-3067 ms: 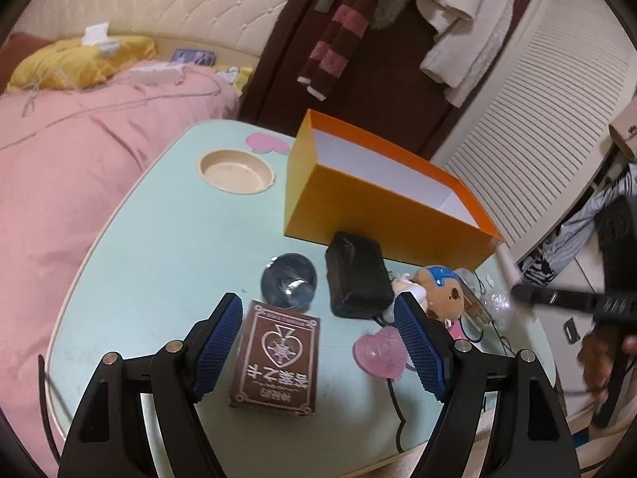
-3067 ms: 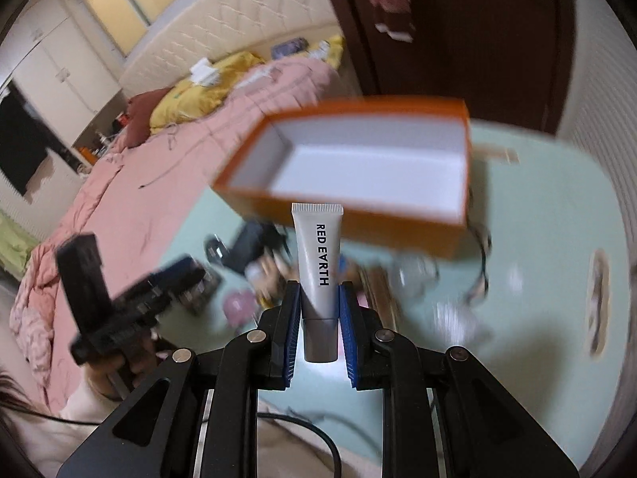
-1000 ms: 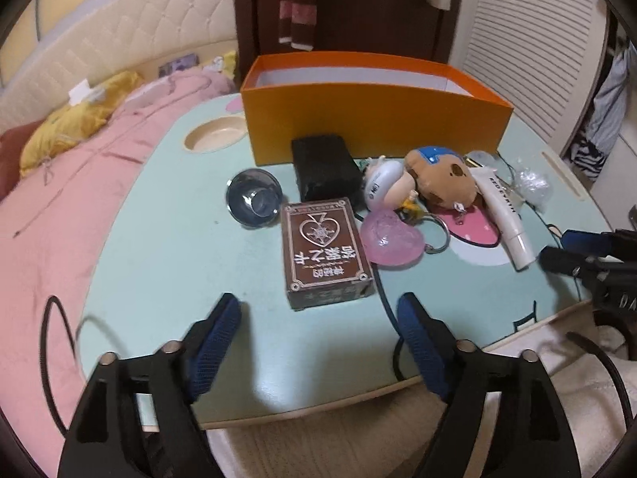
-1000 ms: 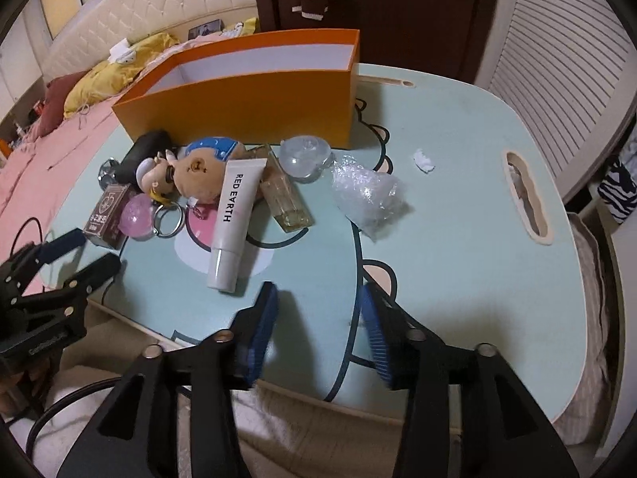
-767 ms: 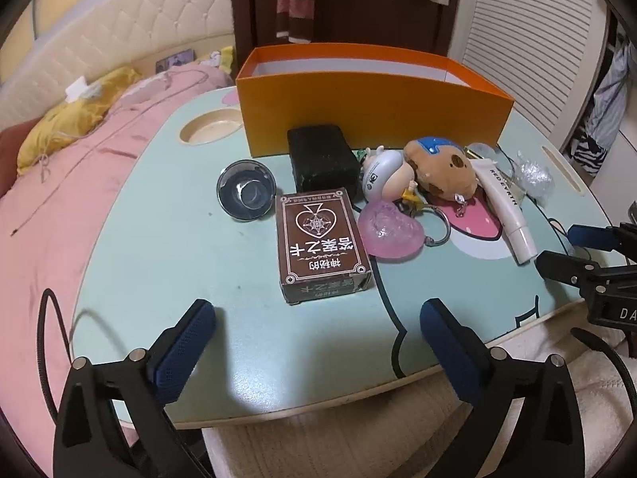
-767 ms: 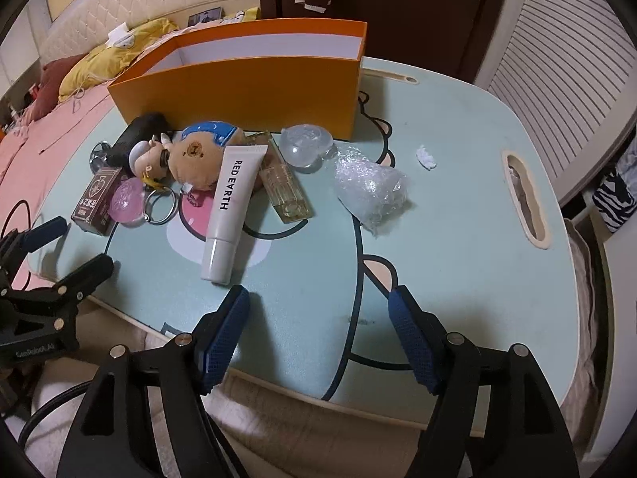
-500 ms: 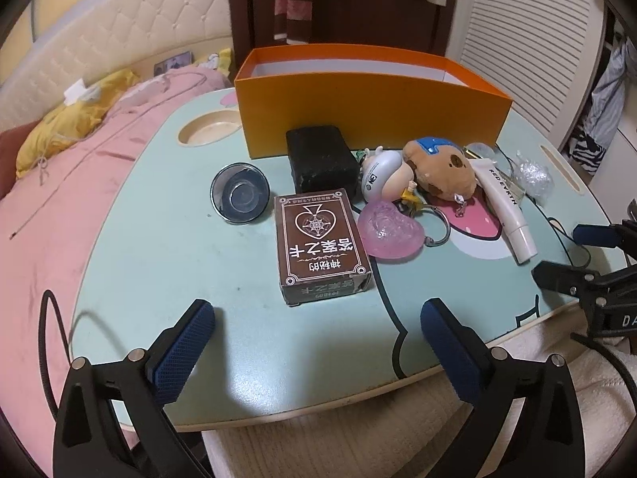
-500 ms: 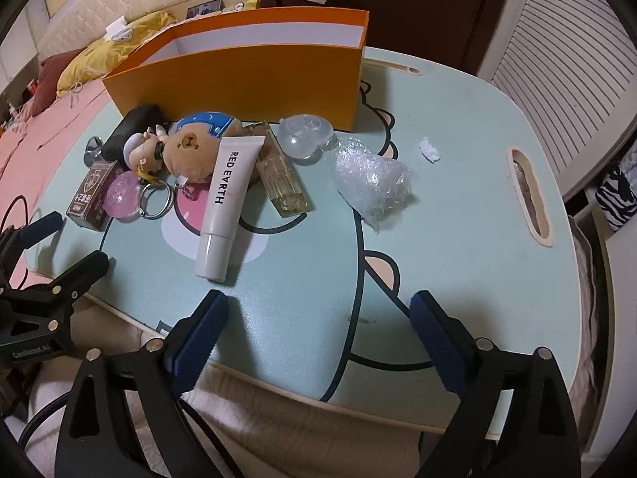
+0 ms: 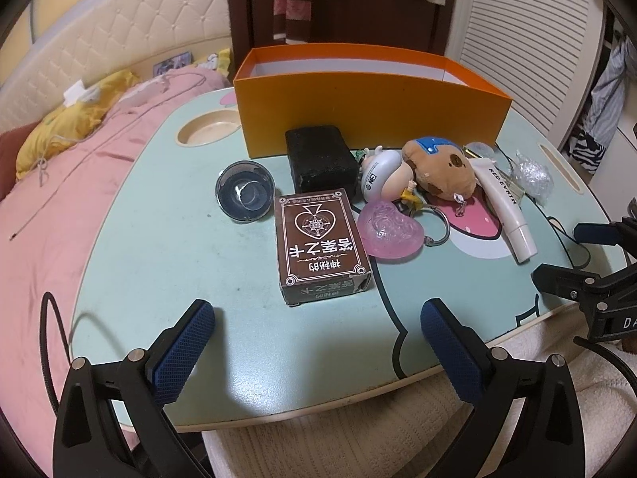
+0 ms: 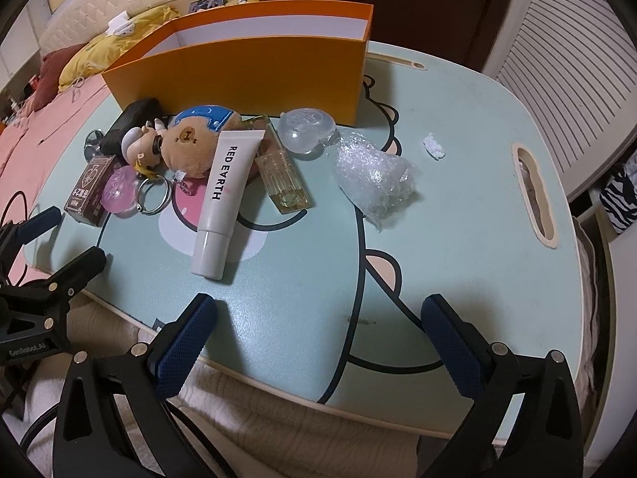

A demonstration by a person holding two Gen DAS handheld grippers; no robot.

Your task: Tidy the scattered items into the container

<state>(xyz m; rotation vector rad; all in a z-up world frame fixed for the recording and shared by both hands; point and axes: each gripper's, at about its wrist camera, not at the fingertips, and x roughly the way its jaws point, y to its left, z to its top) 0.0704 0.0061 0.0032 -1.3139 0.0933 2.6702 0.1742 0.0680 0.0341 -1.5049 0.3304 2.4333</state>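
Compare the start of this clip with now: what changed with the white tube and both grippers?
The right gripper let go of the white tube, which now lies on the table beside the plush bear. Both grippers pulled back to the near edge; the left gripper opened wider. The orange box and card box stayed put.

The pale green tabletop carries an orange box toward its far edge. In front of it lie a black pouch, a card box, a pink heart, a plush toy, a white tube, a small bottle and crumpled plastic wrap.
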